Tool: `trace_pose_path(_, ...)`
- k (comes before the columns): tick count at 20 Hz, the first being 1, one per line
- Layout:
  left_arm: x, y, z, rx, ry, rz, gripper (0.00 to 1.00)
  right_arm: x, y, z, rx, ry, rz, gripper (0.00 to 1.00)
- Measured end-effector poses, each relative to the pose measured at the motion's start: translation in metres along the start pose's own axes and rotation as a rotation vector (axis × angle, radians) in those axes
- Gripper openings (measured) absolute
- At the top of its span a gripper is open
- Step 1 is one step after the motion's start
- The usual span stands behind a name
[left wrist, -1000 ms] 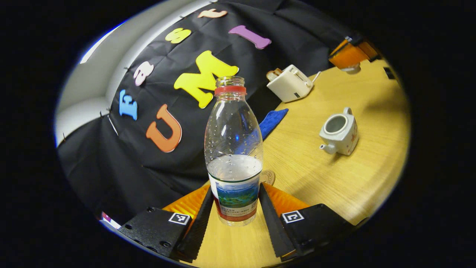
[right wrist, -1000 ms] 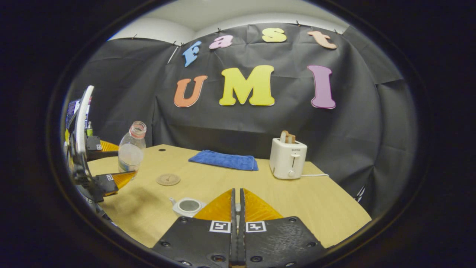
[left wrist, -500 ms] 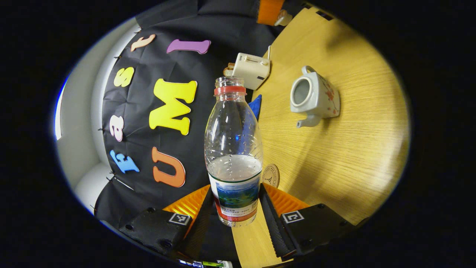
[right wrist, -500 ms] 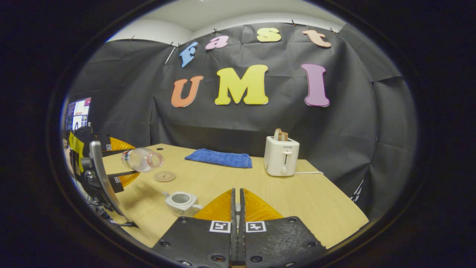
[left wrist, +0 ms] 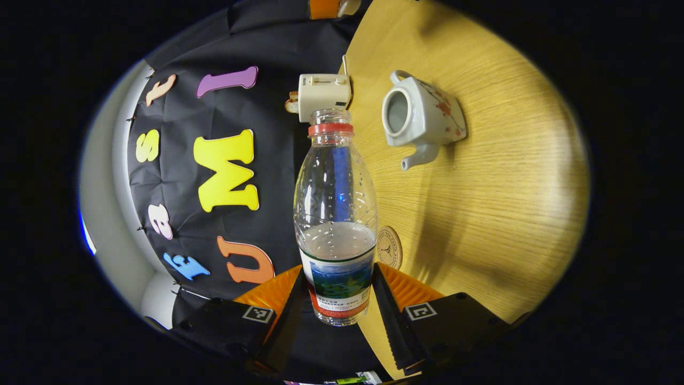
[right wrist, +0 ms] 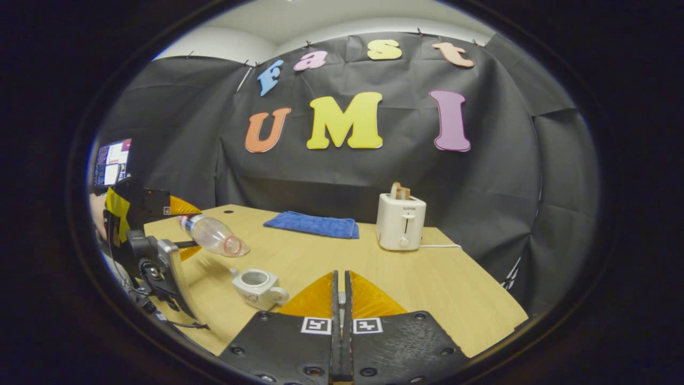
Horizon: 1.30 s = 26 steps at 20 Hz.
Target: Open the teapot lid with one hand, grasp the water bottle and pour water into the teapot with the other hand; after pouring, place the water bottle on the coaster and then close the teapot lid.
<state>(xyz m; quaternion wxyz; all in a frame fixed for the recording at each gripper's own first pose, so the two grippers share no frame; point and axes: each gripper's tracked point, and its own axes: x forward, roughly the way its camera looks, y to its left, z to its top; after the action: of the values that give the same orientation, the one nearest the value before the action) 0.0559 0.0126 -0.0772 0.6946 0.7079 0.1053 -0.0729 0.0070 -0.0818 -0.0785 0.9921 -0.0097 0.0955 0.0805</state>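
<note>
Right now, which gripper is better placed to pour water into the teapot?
Left. The left gripper is clamped on the water bottle, tipped mouth-down above the open teapot. The right gripper is shut, away from the bottle.

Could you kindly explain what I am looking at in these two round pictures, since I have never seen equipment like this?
A person holds a two-finger claw in each hand, with a fisheye camera riding on each. In the left gripper view, the left claw grips a water bottle, tipped toward the open teapot. In the right gripper view the right claw is closed; what it holds is hidden. On the wooden table lie a blue cloth, a toaster and a round coaster.
</note>
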Motion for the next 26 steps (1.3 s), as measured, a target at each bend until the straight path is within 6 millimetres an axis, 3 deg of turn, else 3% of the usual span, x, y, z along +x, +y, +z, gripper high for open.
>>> trace_pose_path(11, 0.001, 0.0, -0.001, 0.128, 0.039, -0.017, 0.74, -0.004, -0.008, -0.015, 0.021, 0.022, -0.009, 0.0)
trace_pose_path(26, 0.008, 0.024, 0.009, 0.287, 0.06, 0.021, 0.74, -0.006, -0.011, -0.018, 0.028, 0.024, -0.008, 0.0)
